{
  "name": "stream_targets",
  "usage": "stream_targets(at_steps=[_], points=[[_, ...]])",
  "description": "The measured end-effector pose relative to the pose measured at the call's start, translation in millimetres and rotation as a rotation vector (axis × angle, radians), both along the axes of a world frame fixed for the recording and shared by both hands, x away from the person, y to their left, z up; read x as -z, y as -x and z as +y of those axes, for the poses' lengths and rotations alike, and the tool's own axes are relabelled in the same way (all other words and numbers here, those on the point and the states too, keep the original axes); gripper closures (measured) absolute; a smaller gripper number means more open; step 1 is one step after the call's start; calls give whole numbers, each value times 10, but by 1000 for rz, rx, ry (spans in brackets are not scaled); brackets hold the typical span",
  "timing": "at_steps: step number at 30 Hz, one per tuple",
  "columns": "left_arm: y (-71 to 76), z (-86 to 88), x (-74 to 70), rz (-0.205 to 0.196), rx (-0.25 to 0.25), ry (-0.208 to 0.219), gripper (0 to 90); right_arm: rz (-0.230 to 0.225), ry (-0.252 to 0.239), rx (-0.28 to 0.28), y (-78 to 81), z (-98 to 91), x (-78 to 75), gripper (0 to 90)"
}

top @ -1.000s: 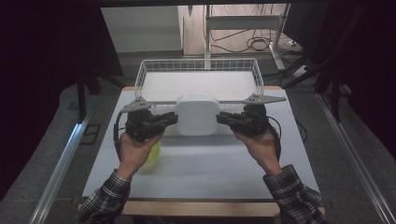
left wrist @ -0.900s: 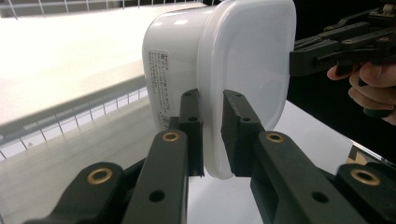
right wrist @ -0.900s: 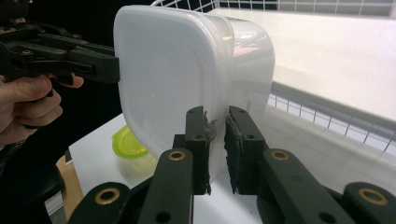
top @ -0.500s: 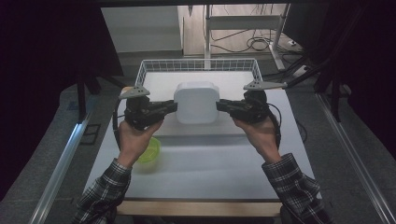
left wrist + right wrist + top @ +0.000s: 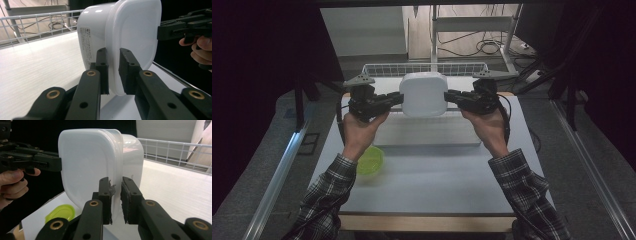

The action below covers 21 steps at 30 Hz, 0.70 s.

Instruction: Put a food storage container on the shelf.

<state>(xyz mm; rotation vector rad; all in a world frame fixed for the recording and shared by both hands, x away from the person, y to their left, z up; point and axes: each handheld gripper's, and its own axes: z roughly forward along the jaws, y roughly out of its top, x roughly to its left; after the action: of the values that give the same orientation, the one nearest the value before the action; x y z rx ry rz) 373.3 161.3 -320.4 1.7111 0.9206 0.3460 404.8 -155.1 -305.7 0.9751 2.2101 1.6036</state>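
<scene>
A white rounded-square plastic container with its lid on hangs in the air above the table, in front of the wire basket. My left gripper is shut on the container's left rim and my right gripper is shut on the right rim. In the left gripper view the black jaws pinch the rim of the container, with the other gripper on the far side. The right gripper view has my jaws clamped on the rim of the container, opposite the left gripper.
A white wire basket stands at the back edge of the white table. A yellow-green lid lies on the table near the left forearm and appears low in the right gripper view. Dark floor and metal rails flank the table.
Both hands have carried the container upward and farther from the person, toward the wire basket. The grip on both rims has stayed the same. The green lid has not moved.
</scene>
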Motion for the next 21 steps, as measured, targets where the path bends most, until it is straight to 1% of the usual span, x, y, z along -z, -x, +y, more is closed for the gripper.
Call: stream_targets(at_steps=[1, 2, 7, 9, 12, 14, 15, 17, 18, 19, 20, 21], points=[[0, 0, 0, 0, 0, 0, 787, 0, 0, 0, 0, 0, 0, 787], [-43, -9, 6, 3, -2, -1, 787, 4, 3, 11, -42, -1, 0, 785], [-115, -20, 24, 3, -2, 4, 783, 12, -4, 21, -112, 1, 10, 778], [-135, -23, 31, -1, -3, 5, 781, 19, -14, 28, -144, 5, 10, 773], [-168, -22, 43, -11, -5, 1, 777, 21, -12, 31, -184, 17, 12, 766], [-190, -17, 48, -21, -4, 8, 769, 22, -11, 31, -203, 25, 19, 751], [-196, -15, 48, -23, -4, 12, 759, 23, -13, 28, -212, 27, 23, 742], [-212, -20, 40, -31, 1, 13, 713, 22, -13, 26, -222, 34, 26, 726], [-221, -32, 33, -39, 1, 10, 694, 16, -8, 29, -229, 46, 22, 708], [-221, -32, 33, -39, 1, 10, 676, 16, -8, 29, -229, 46, 22, 708], [-232, -46, 30, -50, -1, 2, 667, 8, 3, 31, -237, 62, 15, 692], [-232, -46, 30, -50, -1, 2, 658, 8, 3, 31, -237, 62, 15, 692]])
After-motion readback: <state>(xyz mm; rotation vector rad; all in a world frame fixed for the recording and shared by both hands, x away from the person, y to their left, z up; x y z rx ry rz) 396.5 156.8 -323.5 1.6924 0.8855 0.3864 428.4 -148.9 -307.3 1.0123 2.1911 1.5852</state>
